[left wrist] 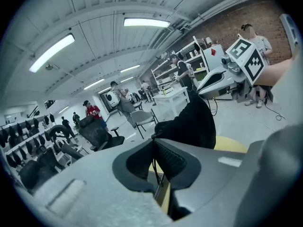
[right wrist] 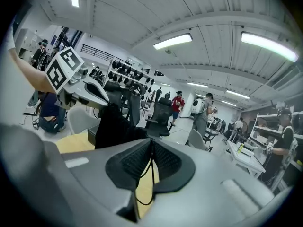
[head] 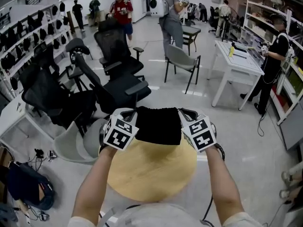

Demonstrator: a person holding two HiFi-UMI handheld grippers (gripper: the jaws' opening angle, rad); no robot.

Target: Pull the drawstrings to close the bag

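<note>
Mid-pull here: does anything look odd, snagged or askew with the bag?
Nothing stands out. The left gripper and right gripper each pinch a thin drawstring, and the black bag is held between them at the round table's far edge.

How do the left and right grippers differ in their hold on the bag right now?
The left gripper is at the bag's left end, the right gripper at its right end. The right's drawstring loops below its pads; the left's shows no loop. Both are shut on a drawstring.
</note>
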